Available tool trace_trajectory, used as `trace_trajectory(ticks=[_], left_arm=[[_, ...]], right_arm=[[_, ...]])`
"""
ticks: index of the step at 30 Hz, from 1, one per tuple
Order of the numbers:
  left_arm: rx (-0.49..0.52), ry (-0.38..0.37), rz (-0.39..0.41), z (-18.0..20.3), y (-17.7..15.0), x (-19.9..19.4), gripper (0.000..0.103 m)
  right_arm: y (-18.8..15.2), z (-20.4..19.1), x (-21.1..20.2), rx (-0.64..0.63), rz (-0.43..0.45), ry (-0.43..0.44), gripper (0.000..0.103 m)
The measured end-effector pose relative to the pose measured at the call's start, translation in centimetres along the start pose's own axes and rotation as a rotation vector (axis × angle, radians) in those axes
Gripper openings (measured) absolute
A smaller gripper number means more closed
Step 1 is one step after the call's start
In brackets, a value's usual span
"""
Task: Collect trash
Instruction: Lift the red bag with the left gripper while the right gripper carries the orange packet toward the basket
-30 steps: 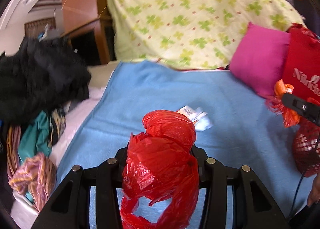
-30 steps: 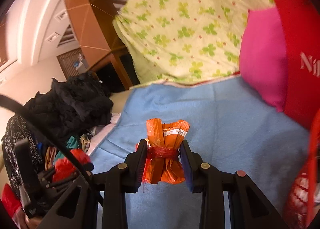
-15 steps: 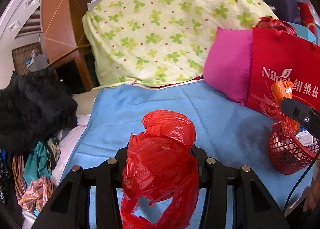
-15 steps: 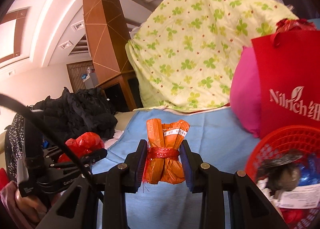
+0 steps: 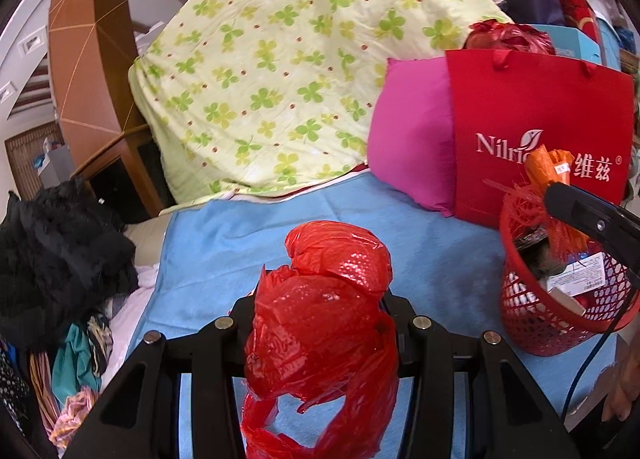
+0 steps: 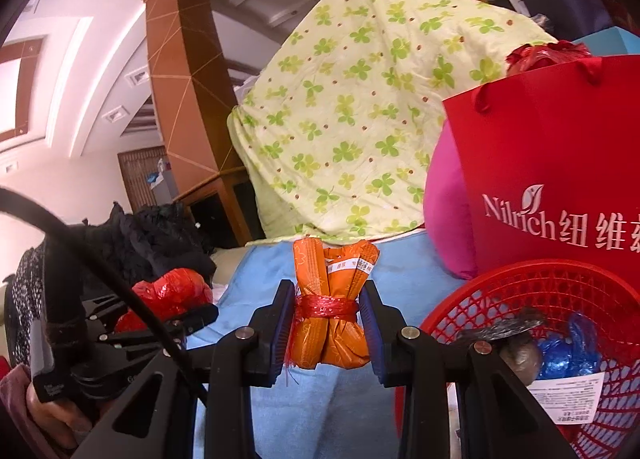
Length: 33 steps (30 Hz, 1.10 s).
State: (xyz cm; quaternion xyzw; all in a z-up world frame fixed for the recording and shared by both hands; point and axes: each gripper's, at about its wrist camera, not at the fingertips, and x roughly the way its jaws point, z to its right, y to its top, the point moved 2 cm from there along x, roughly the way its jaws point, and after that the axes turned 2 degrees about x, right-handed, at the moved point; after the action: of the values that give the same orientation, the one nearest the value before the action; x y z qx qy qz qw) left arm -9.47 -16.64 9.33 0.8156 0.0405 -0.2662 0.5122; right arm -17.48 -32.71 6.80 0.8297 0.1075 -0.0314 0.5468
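Note:
My left gripper (image 5: 324, 311) is shut on a crumpled red plastic bag (image 5: 324, 323), held above the blue blanket (image 5: 432, 259). My right gripper (image 6: 326, 323) is shut on an orange wrapper bundle (image 6: 330, 319) tied with red string. A red mesh trash basket (image 6: 560, 307) with several bits of trash in it stands just right of the right gripper. In the left wrist view the basket (image 5: 536, 311) stands at the right, and the right gripper with the orange bundle (image 5: 548, 171) is over its rim. The left gripper with the red bag (image 6: 168, 295) shows at the left of the right wrist view.
A red Nilrich paper bag (image 5: 536, 131) and a pink pillow (image 5: 412, 139) stand behind the basket. A clover-print quilt (image 5: 300, 71) is piled at the back. Black and mixed clothes (image 5: 60, 259) lie at the left edge of the bed.
Both grippers have swung right and lifted with their loads. The basket and red paper bag have come into view, and the right gripper now sits at the basket's rim.

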Motion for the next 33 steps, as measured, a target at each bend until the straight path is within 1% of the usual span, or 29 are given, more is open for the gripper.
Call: trace_trajectory(ticks=[9, 25, 29, 33], left_arm=[[0.043, -0.009, 0.025, 2.2, 1.6, -1.1, 0.048], [0.103, -0.045, 0.062, 5.2, 3.5, -1.8, 0.048], [0.105, -0.079, 0.072, 5.8, 4.0, -1.8, 0.048], [0.088, -0.157, 0.089, 6.5, 4.8, -1.9, 0.048]], right_arm=[[0.9, 1.5, -1.5, 0.037, 0.048, -0.005, 0.036], [1.9, 3.7, -3.2, 0.099, 0.101, -0.019, 0.036], [2.1, 4.4, -3.6, 0.118, 0.114, -0.029, 0.036], [2.3, 5.7, -4.4, 0.154, 0.136, -0.042, 0.036]])
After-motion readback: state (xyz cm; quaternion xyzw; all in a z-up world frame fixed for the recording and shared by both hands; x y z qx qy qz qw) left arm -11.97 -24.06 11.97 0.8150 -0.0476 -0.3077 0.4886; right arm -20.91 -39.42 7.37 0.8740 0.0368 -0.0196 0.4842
